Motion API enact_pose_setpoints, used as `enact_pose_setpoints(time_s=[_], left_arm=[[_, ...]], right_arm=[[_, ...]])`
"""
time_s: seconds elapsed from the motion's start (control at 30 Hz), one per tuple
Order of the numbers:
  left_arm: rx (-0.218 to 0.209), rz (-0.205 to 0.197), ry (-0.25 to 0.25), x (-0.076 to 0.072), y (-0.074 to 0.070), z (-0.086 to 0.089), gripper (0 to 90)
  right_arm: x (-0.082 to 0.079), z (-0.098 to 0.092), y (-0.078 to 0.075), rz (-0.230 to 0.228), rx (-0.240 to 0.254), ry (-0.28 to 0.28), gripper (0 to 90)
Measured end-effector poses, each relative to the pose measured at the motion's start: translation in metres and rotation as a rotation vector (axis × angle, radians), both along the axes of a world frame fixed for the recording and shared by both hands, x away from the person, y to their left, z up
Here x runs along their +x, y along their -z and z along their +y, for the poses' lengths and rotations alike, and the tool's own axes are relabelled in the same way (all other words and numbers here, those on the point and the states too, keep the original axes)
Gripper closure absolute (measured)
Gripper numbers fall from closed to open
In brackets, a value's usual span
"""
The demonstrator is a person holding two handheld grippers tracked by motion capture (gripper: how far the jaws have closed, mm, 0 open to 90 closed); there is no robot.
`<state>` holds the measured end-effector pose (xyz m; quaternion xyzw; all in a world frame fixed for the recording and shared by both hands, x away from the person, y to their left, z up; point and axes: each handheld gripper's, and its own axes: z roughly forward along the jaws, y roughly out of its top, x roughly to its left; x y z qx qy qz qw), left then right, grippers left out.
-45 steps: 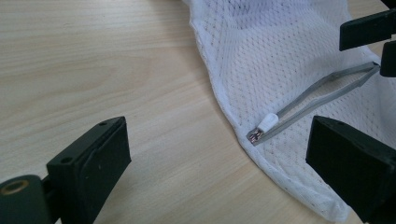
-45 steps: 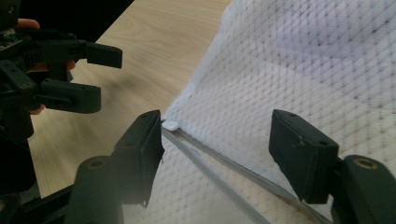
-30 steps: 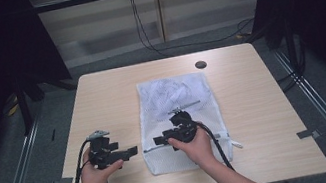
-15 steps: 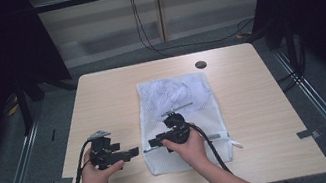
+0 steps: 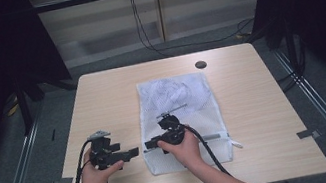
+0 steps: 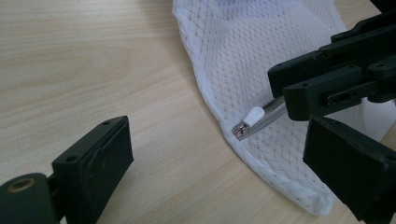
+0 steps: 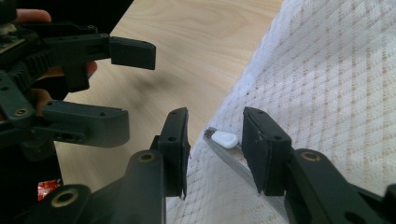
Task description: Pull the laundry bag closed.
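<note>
Mesh laundry bag (image 5: pixel 180 114), white, lies flat on the wooden counter (image 5: pixel 267 119), its zipper end toward the person. Zipper pull (image 7: pixel 224 139), a small white tab, sits at the bag's near left corner, just inside the edge. Right tool (image 7: pixel 215 149) straddles this pull; its jaws have just been closing, but the pads stand apart on either side without pressing it. Left tool (image 5: pixel 131 153) rests on bare counter just beside the bag, jaws spread wide, holding nothing.
</note>
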<state>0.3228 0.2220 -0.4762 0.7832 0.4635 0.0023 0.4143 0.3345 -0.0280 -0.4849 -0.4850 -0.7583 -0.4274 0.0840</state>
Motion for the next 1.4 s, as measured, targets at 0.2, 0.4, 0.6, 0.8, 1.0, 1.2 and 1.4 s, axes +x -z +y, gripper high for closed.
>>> enact_pose_setpoints(time_s=[0.2, 0.4, 0.6, 0.8, 1.0, 1.2, 1.4], left_arm=[[-0.008, 0.001, -0.006, 0.001, 0.0, 0.003, 8.2], [-0.003, 0.006, 0.005, 0.001, 0.001, 0.003, 8.5], [0.003, 0.007, 0.007, 0.001, 0.001, 0.003, 8.6], [0.0, 0.008, 0.001, 0.0, 0.001, 0.004, 8.7], [-0.002, 0.011, 0.006, 0.0, 0.0, 0.005, 9.0], [-0.008, 0.015, 0.003, 0.0, 0.0, 0.005, 9.2], [-0.014, 0.02, 0.003, 0.0, 0.0, 0.005, 10.4]], right_arm=[[0.0, 0.005, 0.005, 0.011, -0.009, -0.008, 64.6], [0.0, 0.008, 0.008, 0.013, -0.038, 0.017, 67.2], [0.0, 0.01, 0.01, 0.032, -0.028, 0.016, 71.2], [0.0, 0.013, 0.01, 0.047, -0.009, 0.013, 74.1], [0.0, 0.016, 0.015, 0.062, -0.01, 0.009, 79.0], [0.003, 0.018, 0.018, 0.077, -0.013, 0.016, 82.5], [0.002, 0.017, 0.016, 0.083, -0.002, 0.018, 86.2]])
